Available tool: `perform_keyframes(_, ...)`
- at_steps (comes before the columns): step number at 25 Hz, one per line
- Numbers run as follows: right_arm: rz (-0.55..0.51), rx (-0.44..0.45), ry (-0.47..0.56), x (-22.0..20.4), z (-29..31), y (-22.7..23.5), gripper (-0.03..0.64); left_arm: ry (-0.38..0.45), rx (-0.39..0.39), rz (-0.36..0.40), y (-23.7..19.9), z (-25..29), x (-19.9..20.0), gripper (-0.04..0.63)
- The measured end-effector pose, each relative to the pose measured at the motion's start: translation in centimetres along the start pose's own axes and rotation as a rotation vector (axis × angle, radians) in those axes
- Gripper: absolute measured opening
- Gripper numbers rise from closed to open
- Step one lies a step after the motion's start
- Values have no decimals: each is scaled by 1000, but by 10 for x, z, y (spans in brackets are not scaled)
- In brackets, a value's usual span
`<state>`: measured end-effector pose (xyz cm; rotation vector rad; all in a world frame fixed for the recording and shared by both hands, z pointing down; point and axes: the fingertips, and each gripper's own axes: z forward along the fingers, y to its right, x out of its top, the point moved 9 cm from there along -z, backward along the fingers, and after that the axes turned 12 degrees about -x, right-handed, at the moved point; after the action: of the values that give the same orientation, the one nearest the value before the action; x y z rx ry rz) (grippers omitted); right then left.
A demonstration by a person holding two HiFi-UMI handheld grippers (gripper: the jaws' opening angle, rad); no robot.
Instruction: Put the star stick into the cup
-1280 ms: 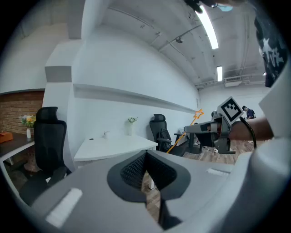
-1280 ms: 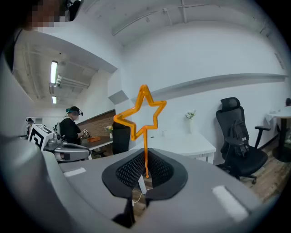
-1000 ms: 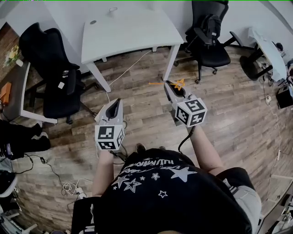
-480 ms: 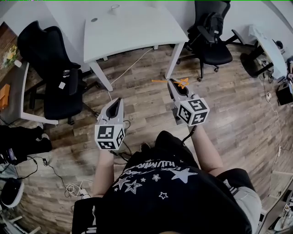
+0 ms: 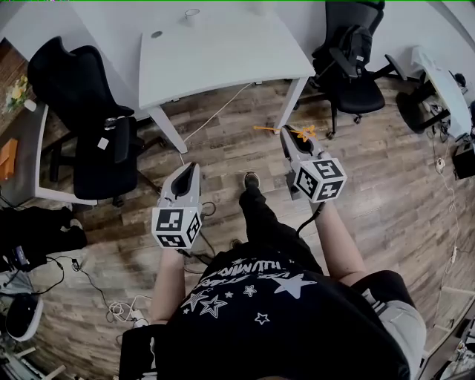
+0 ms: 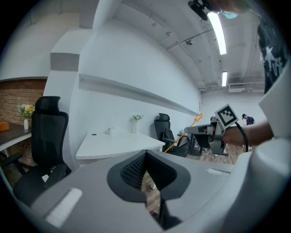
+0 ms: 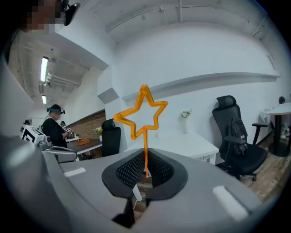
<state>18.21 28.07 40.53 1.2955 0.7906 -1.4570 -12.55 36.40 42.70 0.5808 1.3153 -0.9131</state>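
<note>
Now | right tool point(image 5: 288, 133) nipped on star stick point(image 5: 303, 134), stick crosswise to jaws | cup point(image 5: 193, 12) ahead-left, on surface's point(image 5: 223, 52) far edge | left tool point(image 5: 193, 166) closed, empty, on cup's side

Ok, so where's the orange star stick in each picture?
Head view: upper right of middle, the star stick pokes out of the right hand-held gripper, above the wood floor.
Left gripper view: right of middle, the star stick slants upward.
Right gripper view: dead centre, the star stick stands upright, pinched between the jaws.
Shared landmark: the white table.
</note>
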Motion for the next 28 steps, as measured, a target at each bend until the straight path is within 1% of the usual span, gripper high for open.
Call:
perform_keyframes(2,9,11,0,1,26,8,32,-12,18,5,-14,13,1,3)
perform_keyframes(6,43,23,-1,8,89,26,32,-21,56,-15,-49,54,10,3)
perform_keyframes(12,63,59,-14,31,194,59,32,-21,81,-28,-103,140,39,3)
perform_keyframes(17,66,99,-21,54,275,83,32,-38,104,-49,-139,206,52,3)
perform_keyframes(23,71,143,-13,78,346,108,32,-22,137,-35,-170,267,77,3)
perform_keyframes(28,75,181,-3,93,394,121,32,-6,171,-26,-189,302,93,3)
